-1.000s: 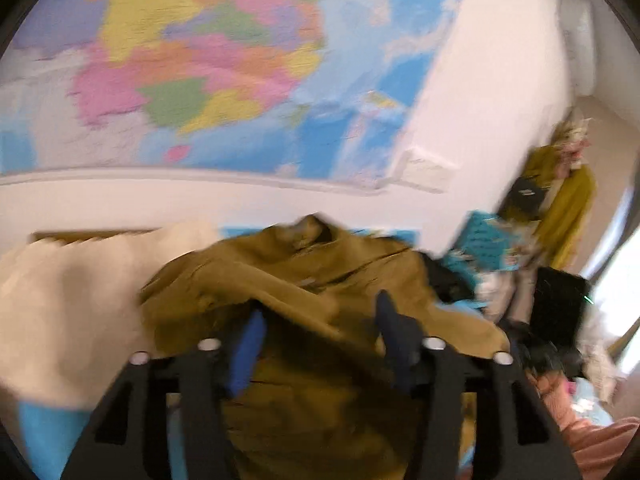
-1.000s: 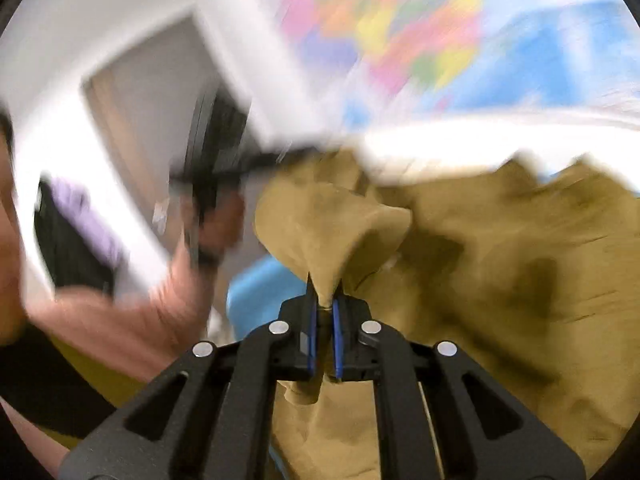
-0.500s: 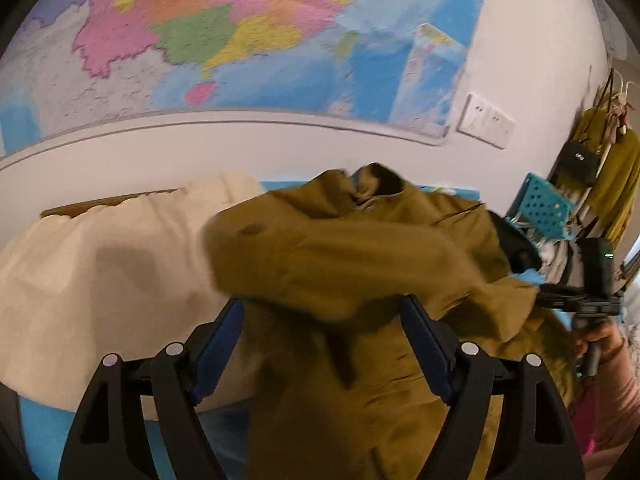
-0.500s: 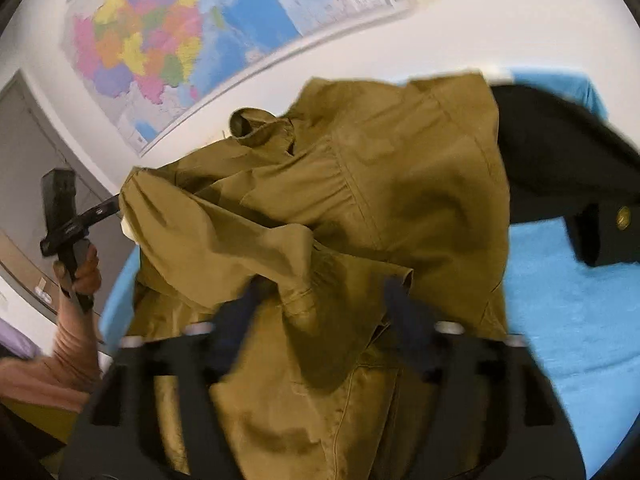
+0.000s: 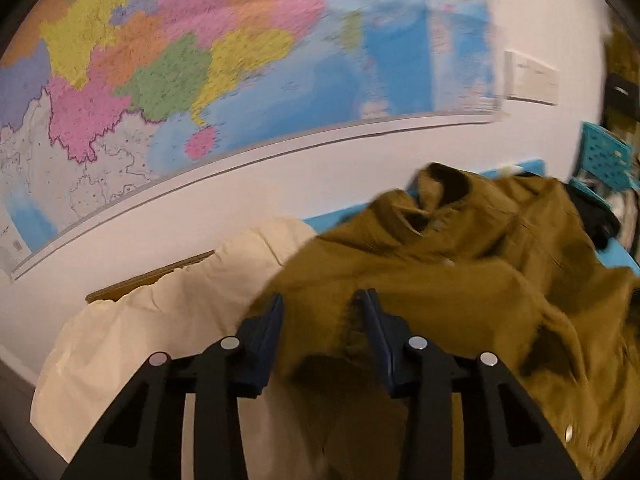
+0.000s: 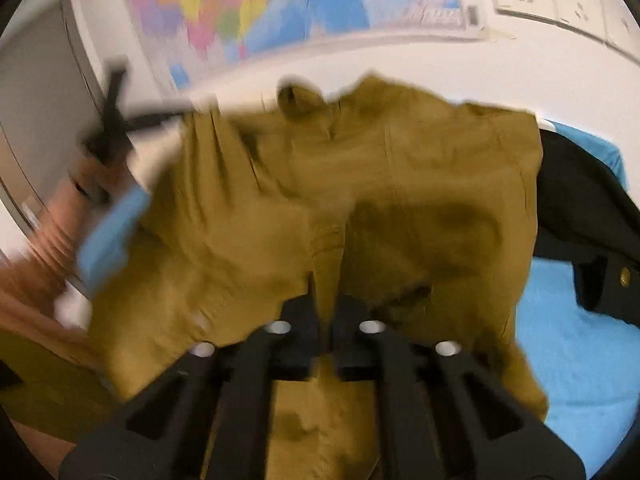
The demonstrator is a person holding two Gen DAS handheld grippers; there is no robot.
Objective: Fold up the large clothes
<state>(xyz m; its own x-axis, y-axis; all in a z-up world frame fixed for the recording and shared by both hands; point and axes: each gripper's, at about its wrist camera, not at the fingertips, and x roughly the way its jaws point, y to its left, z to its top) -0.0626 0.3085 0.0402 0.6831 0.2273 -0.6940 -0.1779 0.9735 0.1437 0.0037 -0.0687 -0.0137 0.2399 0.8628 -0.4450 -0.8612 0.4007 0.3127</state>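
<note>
Right wrist view: the right gripper [image 6: 326, 304] pinches a fold of the olive jacket [image 6: 400, 184], which lies crumpled on the blue-covered bench [image 6: 576, 360] beside a black garment [image 6: 580, 208]. In the left wrist view the left gripper [image 5: 322, 320] stands spread with jacket cloth between its fingers; past it lie a cream cloth [image 5: 160, 328], then the wall map [image 5: 200, 60].

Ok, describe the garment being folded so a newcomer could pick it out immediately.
Start at the big colourful wall map; below it lies a blue-covered surface piled with clothes. The olive-brown jacket sits in the middle, between a cream garment and a black garment. It is the only mustard-olive piece, and the right gripper pinches a fold of it.
</note>
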